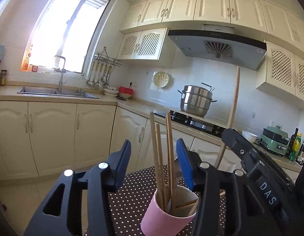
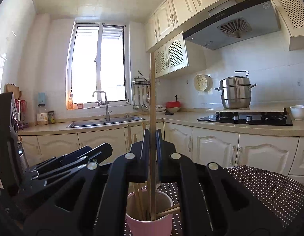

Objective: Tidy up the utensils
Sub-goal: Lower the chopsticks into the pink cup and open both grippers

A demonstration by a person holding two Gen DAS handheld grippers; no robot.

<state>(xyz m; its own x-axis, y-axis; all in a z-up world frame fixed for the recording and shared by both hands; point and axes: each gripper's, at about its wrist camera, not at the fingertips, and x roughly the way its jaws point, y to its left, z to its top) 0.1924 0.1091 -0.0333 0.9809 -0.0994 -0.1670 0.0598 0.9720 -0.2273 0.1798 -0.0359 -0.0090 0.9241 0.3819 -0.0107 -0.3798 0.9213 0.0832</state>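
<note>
A pink cup [image 1: 163, 216] [image 2: 150, 224] stands on a dark polka-dot tablecloth [image 1: 130, 196] [image 2: 260, 186]. Several wooden chopsticks [image 1: 157, 157] stand upright in it, beside what looks like a metal spoon [image 1: 177, 169]. My left gripper [image 1: 154, 157] is open around these chopsticks, with gaps on both sides of them. My right gripper [image 2: 152, 137] is shut on one long chopstick [image 2: 152, 90], held upright with its lower end inside the cup. In the left wrist view the right gripper [image 1: 230, 135] and its chopstick [image 1: 233, 102] show at the right.
Cream cabinets [image 1: 53, 133] and a worktop run around the room, with a sink [image 2: 104, 123] under the window. A steel pot [image 2: 235, 93] sits by the black hob [image 2: 244, 118], next to a white bowl [image 2: 298, 112]. Bottles [image 1: 296, 145] stand at the far right.
</note>
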